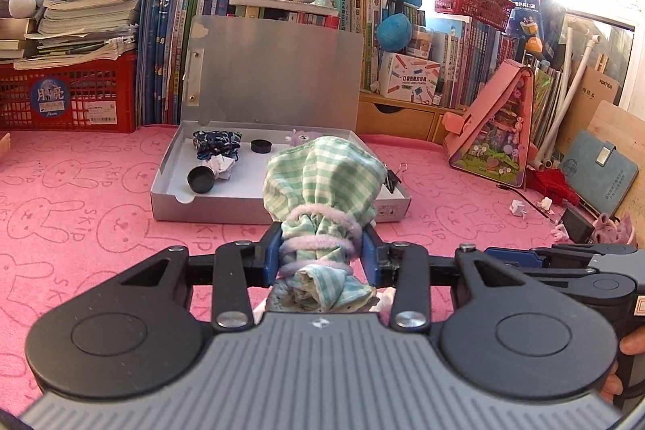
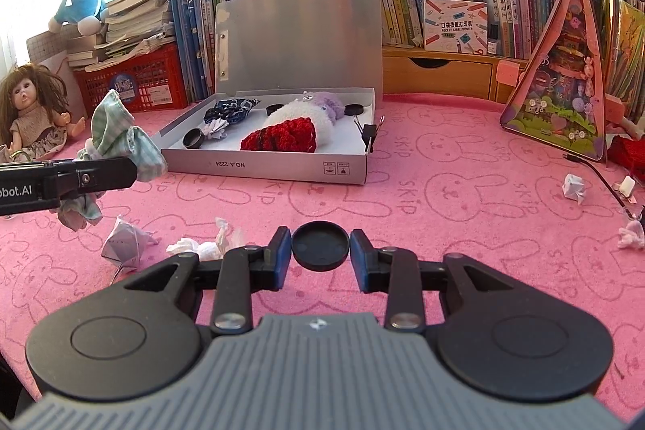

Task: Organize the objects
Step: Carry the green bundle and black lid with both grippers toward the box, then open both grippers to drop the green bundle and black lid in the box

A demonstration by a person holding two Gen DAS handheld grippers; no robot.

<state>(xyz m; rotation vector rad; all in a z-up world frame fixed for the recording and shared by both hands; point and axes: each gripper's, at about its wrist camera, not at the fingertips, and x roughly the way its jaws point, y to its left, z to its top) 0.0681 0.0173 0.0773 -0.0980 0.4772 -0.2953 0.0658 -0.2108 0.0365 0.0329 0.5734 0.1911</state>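
Now the black cap (image 2: 320, 246) sits clamped inside the right gripper (image 2: 320, 248).

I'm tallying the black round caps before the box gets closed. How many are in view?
4: one in the right gripper, three in the grey box: front-left, back-middle, back-right. Others may hide behind the plush.

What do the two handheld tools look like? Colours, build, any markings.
Both match: left tool and right tool have black linkage arms with silver rivets, blue-padded fingers, two round black discs and a ribbed grey housing. White lettering ending "bot.AI" runs along the left one's side, seen in the right wrist view. No cables or sleeves visible.
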